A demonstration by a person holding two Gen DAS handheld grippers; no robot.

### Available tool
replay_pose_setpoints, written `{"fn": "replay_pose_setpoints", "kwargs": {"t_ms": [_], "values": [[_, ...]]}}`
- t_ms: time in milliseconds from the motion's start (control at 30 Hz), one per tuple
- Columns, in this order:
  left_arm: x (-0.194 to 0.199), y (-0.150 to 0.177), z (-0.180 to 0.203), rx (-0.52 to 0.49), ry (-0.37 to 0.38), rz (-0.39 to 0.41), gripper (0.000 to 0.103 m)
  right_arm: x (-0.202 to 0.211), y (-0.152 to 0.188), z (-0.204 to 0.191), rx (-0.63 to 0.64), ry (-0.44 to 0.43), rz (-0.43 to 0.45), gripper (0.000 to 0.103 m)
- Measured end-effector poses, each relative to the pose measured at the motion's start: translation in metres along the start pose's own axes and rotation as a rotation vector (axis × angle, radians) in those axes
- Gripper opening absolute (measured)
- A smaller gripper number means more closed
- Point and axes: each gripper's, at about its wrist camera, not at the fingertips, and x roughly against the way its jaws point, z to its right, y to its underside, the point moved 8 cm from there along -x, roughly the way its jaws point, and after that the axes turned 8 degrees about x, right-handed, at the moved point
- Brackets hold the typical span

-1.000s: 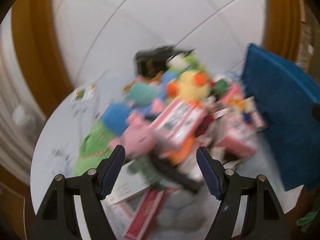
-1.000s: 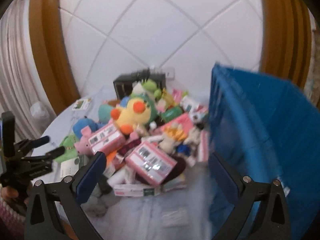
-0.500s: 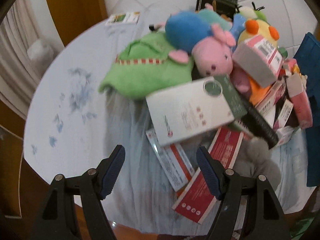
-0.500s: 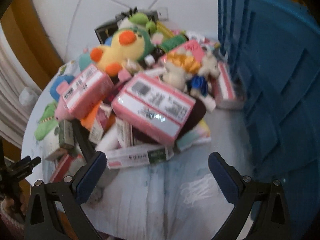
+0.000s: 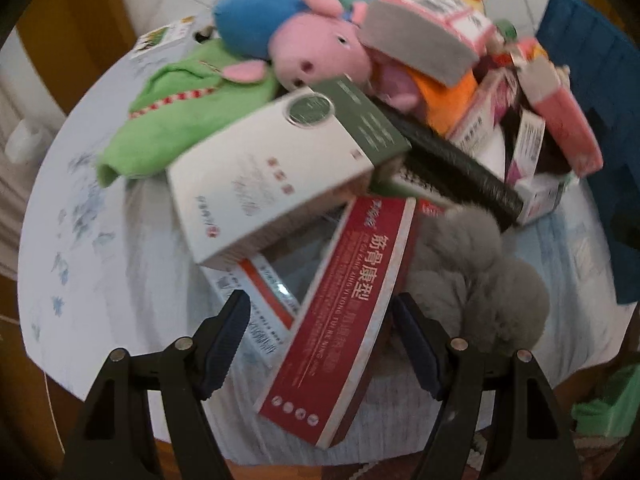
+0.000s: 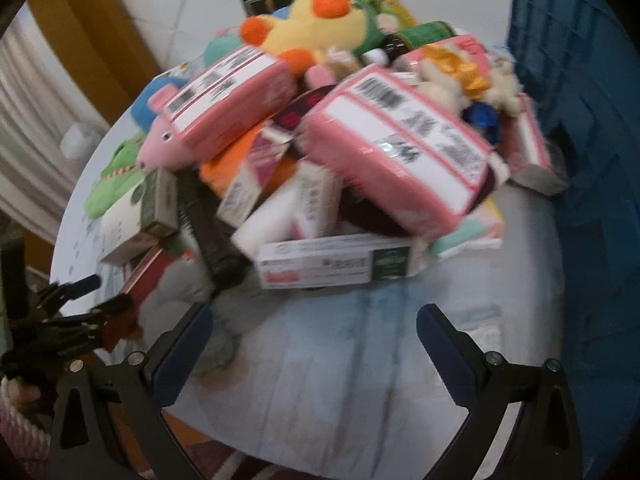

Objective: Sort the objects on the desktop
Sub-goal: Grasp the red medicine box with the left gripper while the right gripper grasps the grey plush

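Observation:
A heap of boxes and plush toys covers the round table. My left gripper is open and low over the heap's near edge. A long red box runs between its fingers; the pads do not press it. A white and green box lies just beyond, a grey plush to the right. My right gripper is open above bare cloth, short of a long white box and a pink package. The left gripper shows at the far left of the right wrist view.
A tall blue crate stands on the table's right side, close to the heap. A pink pig plush, a green plush, a yellow duck plush and a black comb lie in the pile. The table's front edge is near both grippers.
Both grippers have dropped and tipped downward toward the heap. The views went from the tiled wall to the tabletop, and the red box now sits between the left fingers.

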Motion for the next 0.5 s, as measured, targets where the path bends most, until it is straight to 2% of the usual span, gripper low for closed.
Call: {"fn": "replay_pose_setpoints", "kwargs": {"t_ms": [100,133,167,233,367,500], "values": [[-0.015,0.0,0.005,-0.026,-0.009,-0.018,0.073,-0.008,0.004,-0.019,0.029,-0.022,-0.015,0.103],[-0.021,-0.001,0.007,-0.038,-0.015,-0.015,0.064,-0.012,0.005,-0.027,0.042,-0.031,-0.02,0.103],[-0.024,-0.002,0.007,-0.049,-0.027,-0.008,0.061,-0.015,0.007,-0.035,0.058,-0.04,-0.026,0.103],[-0.021,-0.003,0.009,-0.075,-0.052,0.012,0.047,-0.02,0.009,-0.048,0.082,-0.052,-0.035,0.103],[-0.007,0.001,-0.004,-0.041,-0.035,0.034,0.045,-0.037,0.017,-0.08,0.144,-0.079,-0.066,0.103],[-0.01,0.007,-0.018,-0.023,-0.038,0.022,0.043,-0.058,0.025,-0.1,0.183,-0.089,-0.103,0.103]]}}
